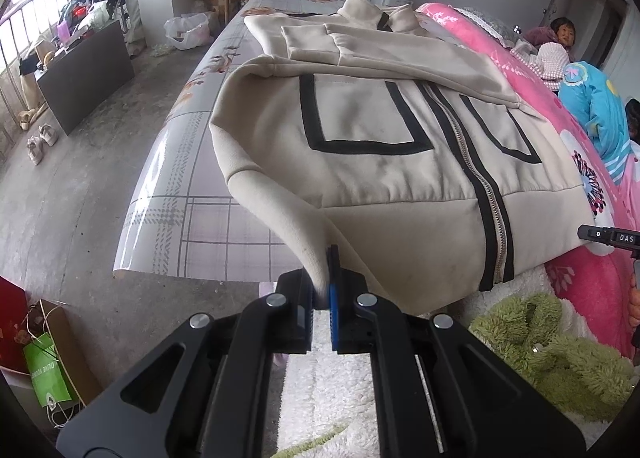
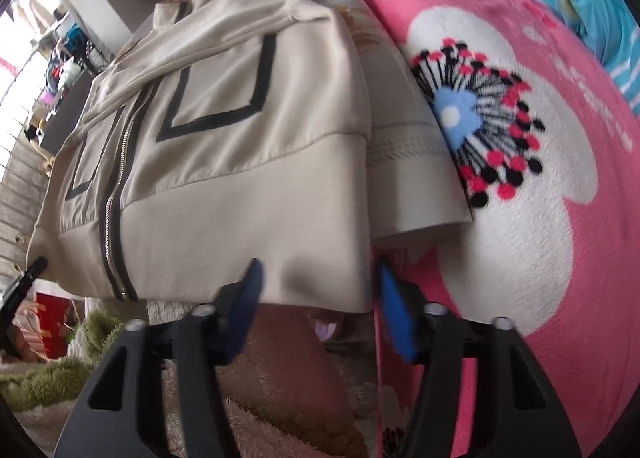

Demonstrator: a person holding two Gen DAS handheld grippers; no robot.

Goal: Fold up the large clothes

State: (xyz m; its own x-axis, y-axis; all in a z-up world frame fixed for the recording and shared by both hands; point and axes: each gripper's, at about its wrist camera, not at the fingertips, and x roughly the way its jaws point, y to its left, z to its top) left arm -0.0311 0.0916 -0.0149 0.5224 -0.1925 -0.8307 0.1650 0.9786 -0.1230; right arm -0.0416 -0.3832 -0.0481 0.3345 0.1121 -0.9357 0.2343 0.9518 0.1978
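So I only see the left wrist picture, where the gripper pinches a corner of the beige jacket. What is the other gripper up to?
Observer: The right gripper has its jaws apart. The other corner of the jacket hem sits between its blue pads, not squeezed.
Operator: Is anything under that corner?
Observer: Not the table. The hem hangs past its near edge, above a brownish fluffy blanket.
Operator: And what is beside the jacket there?
Observer: A bare strip of the table shows to the right of the jacket, and beyond it lies the pink blanket.
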